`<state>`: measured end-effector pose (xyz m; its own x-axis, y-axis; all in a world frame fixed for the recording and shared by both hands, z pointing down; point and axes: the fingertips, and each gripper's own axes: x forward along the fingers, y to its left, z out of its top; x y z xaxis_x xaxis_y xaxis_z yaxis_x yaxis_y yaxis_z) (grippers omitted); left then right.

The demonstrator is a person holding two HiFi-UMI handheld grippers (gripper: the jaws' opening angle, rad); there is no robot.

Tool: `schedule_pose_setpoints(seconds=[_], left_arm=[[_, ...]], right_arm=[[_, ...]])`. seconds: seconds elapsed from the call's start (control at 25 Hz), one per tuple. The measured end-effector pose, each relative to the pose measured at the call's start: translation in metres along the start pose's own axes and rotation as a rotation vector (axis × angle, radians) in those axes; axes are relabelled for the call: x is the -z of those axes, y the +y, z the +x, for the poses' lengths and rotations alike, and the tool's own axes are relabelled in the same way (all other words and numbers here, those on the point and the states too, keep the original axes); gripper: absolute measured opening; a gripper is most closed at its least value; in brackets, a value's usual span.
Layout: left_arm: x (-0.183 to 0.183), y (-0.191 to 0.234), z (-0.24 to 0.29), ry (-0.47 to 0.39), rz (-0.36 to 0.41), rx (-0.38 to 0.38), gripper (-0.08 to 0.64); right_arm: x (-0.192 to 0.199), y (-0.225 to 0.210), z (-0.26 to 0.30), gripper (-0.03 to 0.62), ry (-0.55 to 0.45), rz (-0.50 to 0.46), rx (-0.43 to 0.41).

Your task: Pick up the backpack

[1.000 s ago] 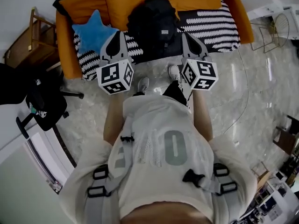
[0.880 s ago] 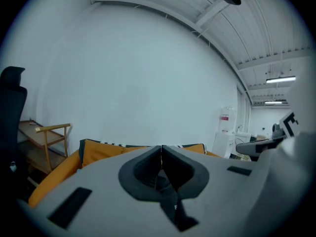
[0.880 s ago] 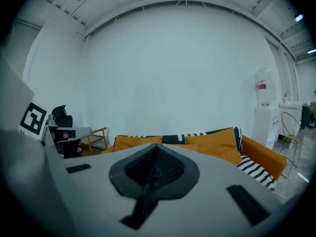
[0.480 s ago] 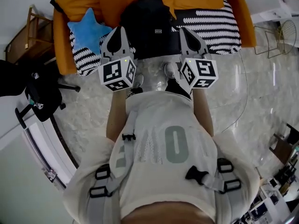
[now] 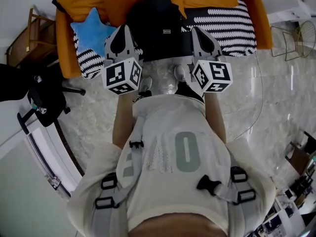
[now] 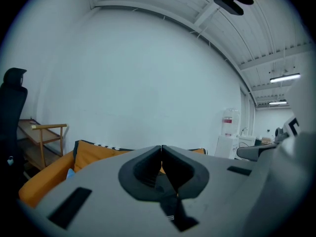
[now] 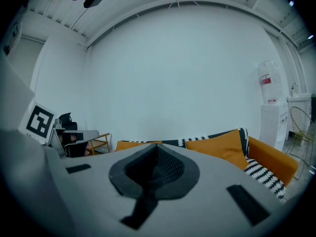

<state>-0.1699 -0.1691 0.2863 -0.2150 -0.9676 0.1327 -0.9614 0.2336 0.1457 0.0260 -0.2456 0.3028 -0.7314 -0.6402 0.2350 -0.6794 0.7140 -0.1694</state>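
Left claw [image 5: 123, 28], right claw [image 5: 198, 30] nearer backpack [image 5: 157, 19]

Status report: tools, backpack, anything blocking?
Left tool, right tool shut, empty. Black backpack on sofa ahead, not gripped. Blue star cushion beside left tool, not blocking.

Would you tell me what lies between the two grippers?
In the head view, the black backpack lies between the left gripper and the right gripper.

An orange sofa [image 5: 256, 19] on a pale marble floor [image 5: 276, 98], white wall [image 7: 177, 68] behind, wooden shelf [image 5: 24, 38] beside it
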Motion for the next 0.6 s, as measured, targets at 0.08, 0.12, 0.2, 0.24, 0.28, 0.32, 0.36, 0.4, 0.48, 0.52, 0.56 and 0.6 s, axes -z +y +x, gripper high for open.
schedule_pose_setpoints(seconds=[0.08,0.12,0.2,0.24,0.28,0.32,0.36,0.4,0.48,0.52,0.56,0.6], left_arm=[[-0.006,0.0,-0.001,-0.032,0.009,0.016,0.021],[-0.01,0.0,-0.003,-0.056,0.015,0.025,0.021],[-0.017,0.002,-0.006,-0.092,0.027,0.024,0.021],[-0.019,0.004,-0.007,-0.102,0.028,0.019,0.021],[-0.02,0.006,-0.007,-0.11,0.026,0.018,0.023],[-0.021,0.007,-0.007,-0.118,0.022,0.023,0.023],[-0.023,0.007,-0.006,-0.128,0.017,0.037,0.028],[-0.024,0.007,-0.006,-0.136,0.01,0.056,0.082],[-0.023,0.007,-0.004,-0.143,0.004,0.086,0.221],[-0.022,0.007,-0.003,-0.14,0.008,0.094,0.255],[-0.02,0.008,-0.002,-0.134,0.016,0.1,0.27],[-0.018,0.009,-0.002,-0.127,0.023,0.103,0.281]], right_arm=[[-0.002,0.0,0.003,0.008,-0.006,-0.004,0.001],[-0.003,0.001,0.004,0.008,-0.011,-0.01,-0.001],[-0.006,0.002,0.006,0.008,-0.022,-0.023,-0.006],[-0.008,0.004,0.007,0.009,-0.027,-0.024,-0.012],[-0.009,0.005,0.009,0.011,-0.03,-0.022,-0.025],[-0.009,0.008,0.012,0.128,-0.029,-0.016,-0.046],[-0.01,0.011,0.015,0.217,-0.029,-0.007,-0.07],[-0.01,0.013,0.019,0.3,-0.032,0.003,-0.09],[-0.009,0.014,0.023,0.364,-0.035,0.025,-0.108],[-0.008,0.013,0.025,0.367,-0.034,0.036,-0.11],[-0.007,0.013,0.026,0.368,-0.032,0.045,-0.111],[-0.006,0.014,0.027,0.368,-0.029,0.049,-0.112]])
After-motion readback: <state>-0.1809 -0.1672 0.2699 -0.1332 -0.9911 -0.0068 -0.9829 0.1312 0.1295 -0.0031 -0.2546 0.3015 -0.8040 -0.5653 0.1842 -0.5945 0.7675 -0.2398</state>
